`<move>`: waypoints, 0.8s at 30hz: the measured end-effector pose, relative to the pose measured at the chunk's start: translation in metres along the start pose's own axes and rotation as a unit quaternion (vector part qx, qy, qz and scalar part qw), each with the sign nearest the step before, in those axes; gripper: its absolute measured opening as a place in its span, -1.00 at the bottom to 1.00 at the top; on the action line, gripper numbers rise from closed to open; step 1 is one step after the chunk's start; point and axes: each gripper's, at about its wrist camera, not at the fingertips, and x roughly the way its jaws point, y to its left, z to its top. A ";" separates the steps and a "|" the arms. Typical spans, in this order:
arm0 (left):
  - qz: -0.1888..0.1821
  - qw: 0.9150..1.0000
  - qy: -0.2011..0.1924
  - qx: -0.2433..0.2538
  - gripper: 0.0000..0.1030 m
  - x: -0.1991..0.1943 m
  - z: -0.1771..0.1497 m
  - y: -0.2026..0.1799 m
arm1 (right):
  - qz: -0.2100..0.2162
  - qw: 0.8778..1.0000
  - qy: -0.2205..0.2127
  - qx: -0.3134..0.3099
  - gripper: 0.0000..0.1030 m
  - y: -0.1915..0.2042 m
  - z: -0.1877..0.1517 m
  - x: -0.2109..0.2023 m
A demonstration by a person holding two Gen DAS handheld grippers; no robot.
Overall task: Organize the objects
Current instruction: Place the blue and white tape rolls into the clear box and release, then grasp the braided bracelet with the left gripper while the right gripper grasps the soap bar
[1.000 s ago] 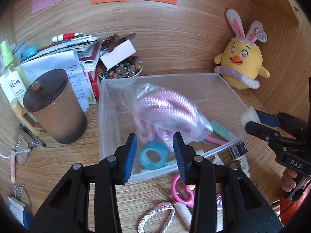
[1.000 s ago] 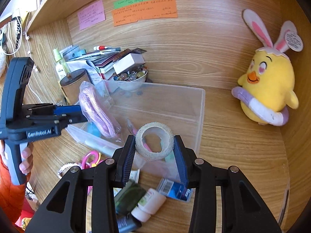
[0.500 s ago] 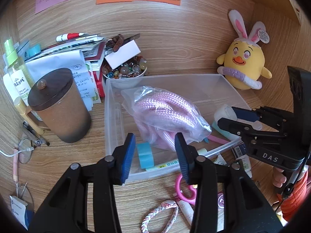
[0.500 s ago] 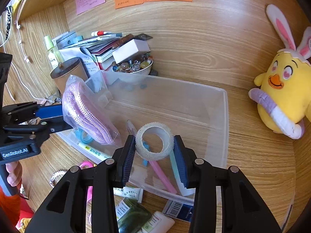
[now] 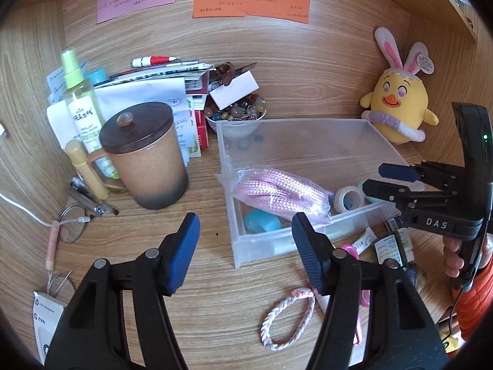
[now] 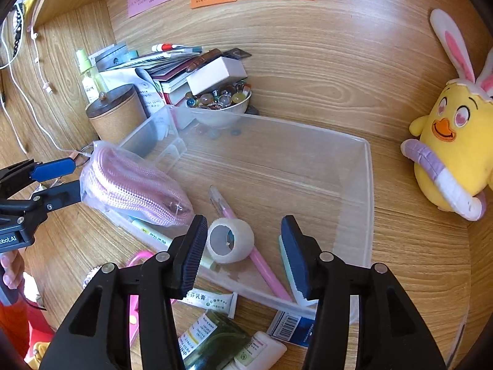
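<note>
White tape roll (image 6: pixel 230 240) inside clear bin's (image 6: pixel 368 185) near edge, between wide-spread right tongs (image 6: pixel 243 251); left tongs (image 5: pixel 245 245) likewise agape.

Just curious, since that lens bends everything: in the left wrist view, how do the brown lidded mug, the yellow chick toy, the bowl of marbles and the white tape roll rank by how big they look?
Largest to smallest as they appear:
1. brown lidded mug
2. yellow chick toy, though it sits farther back, so its true size is unsure
3. bowl of marbles
4. white tape roll

A home study desk nook: sticky notes (image 5: pixel 250 1) on wood panelling; stacked papers (image 5: pixel 148 92); plush chick (image 5: pixel 397 108); lidded mug (image 5: pixel 144 157)
</note>
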 end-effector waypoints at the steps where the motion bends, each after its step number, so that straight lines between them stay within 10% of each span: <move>1: 0.002 1.000 -0.002 0.000 0.33 -0.003 -0.003 0.000 | -0.001 1.000 -0.001 -0.001 -0.10 0.001 0.000 -0.002; 14: -0.008 1.000 -0.021 0.002 0.84 -0.031 -0.027 -0.013 | -0.032 0.999 -0.041 -0.003 0.25 0.008 -0.034 -0.060; 24: -0.006 1.000 0.031 0.000 0.86 -0.013 -0.066 -0.021 | -0.045 0.999 0.001 0.024 0.32 -0.009 -0.096 -0.071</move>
